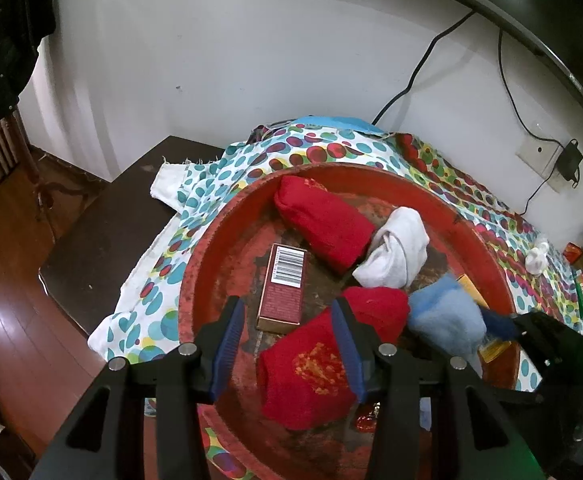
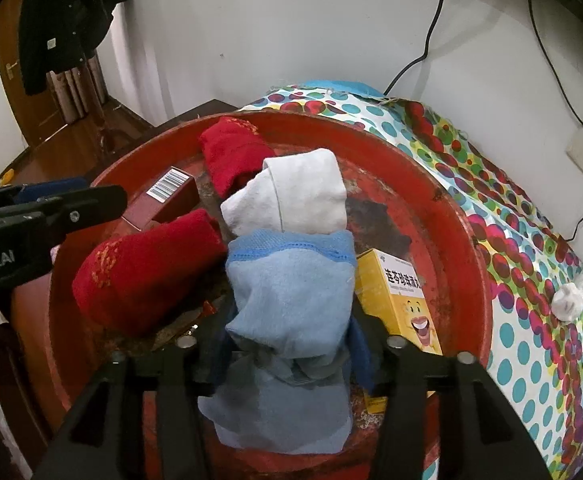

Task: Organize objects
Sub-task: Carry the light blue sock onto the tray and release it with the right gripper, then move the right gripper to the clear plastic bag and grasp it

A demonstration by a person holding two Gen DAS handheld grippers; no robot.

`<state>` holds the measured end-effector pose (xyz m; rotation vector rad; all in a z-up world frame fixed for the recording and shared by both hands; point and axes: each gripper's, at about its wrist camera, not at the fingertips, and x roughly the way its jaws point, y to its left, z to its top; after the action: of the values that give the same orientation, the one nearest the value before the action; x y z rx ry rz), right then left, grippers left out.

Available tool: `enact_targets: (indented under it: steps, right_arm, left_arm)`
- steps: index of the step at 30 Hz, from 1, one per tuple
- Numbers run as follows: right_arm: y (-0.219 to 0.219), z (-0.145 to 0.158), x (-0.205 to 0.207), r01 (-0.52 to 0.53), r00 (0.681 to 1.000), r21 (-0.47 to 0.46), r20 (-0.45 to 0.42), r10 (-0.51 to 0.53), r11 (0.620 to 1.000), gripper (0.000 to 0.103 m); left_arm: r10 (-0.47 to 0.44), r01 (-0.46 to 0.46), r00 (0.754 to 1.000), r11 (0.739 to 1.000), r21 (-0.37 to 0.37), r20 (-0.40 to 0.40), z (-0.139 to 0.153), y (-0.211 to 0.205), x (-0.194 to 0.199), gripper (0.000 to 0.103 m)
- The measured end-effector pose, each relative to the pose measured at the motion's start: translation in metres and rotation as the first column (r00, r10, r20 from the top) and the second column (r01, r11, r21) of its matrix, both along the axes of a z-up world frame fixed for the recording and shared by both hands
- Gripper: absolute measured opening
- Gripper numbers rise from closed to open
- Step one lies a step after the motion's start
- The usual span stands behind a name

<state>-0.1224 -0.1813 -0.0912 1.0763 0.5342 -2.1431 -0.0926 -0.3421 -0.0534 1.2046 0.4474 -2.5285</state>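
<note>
Black hand-held gripper (image 1: 289,354), blue ribbed pads, silver round bolts, partial, perhaps "robot.AI", lettering

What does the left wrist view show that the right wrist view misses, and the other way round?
Only the left wrist view: the left tool seen from behind, jaws apart, straddling the near red folded sock without pinching it.

Only the right wrist view: the smiling face printed on the yellow cardboard box, and the right tool around the light blue sock.

Both: round red tray, white rolled sock, maroon barcode box, polka-dot cloth.
</note>
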Motion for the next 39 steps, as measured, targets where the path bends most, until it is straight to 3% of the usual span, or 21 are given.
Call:
enact_targets:
  steps: [2, 11, 16, 21, 26, 33, 37, 39]
  right_arm:
    - [0.003, 0.005, 0.002, 0.001, 1.0, -0.021, -0.011, -0.001, 1.0, 0.073]
    - [0.027, 0.031, 0.001, 0.022, 0.999, -0.091, -0.039, -0.026, 0.996, 0.079]
    - [0.064, 0.042, -0.003, 0.075, 0.996, -0.164, -0.041, -0.083, 0.984, 0.085]
    - [0.121, 0.041, -0.018, 0.15, 0.985, -0.176, -0.056, -0.163, 0.973, 0.085]
    - [0.202, 0.028, -0.061, 0.318, 0.945, -0.16, -0.022, -0.326, 0.934, 0.085]
    - [0.311, 0.017, -0.146, 0.536, 0.84, -0.186, 0.018, -0.543, 0.823, 0.085]
    - [0.34, 0.004, -0.195, 0.601, 0.797, -0.18, 0.056, -0.602, 0.779, 0.085]
    - [0.342, -0.001, -0.217, 0.608, 0.791, -0.175, 0.055, -0.609, 0.774, 0.085]
  left_arm:
    - [0.0, 0.0, 1.0, 1.0, -0.007, 0.0, 0.0, 0.002, 0.0, 0.046]
    - [-0.024, 0.024, 1.0, 0.998, -0.051, -0.005, 0.004, 0.012, -0.002, 0.046]
    - [-0.043, 0.043, 0.999, 0.993, -0.112, 0.003, 0.006, 0.024, -0.004, 0.046]
    - [-0.063, 0.061, 0.998, 0.982, -0.179, -0.005, 0.011, 0.038, -0.005, 0.046]
    - [-0.083, 0.077, 0.996, 0.975, -0.207, -0.021, 0.016, 0.05, -0.006, 0.046]
    - [-0.174, 0.165, 0.985, 0.945, -0.282, -0.006, 0.031, 0.082, -0.006, 0.047]
    - [-0.255, 0.245, 0.967, 0.93, -0.274, -0.003, 0.037, 0.111, -0.011, 0.049]
    - [-0.286, 0.276, 0.958, 0.925, -0.259, -0.001, 0.04, 0.124, -0.016, 0.049]
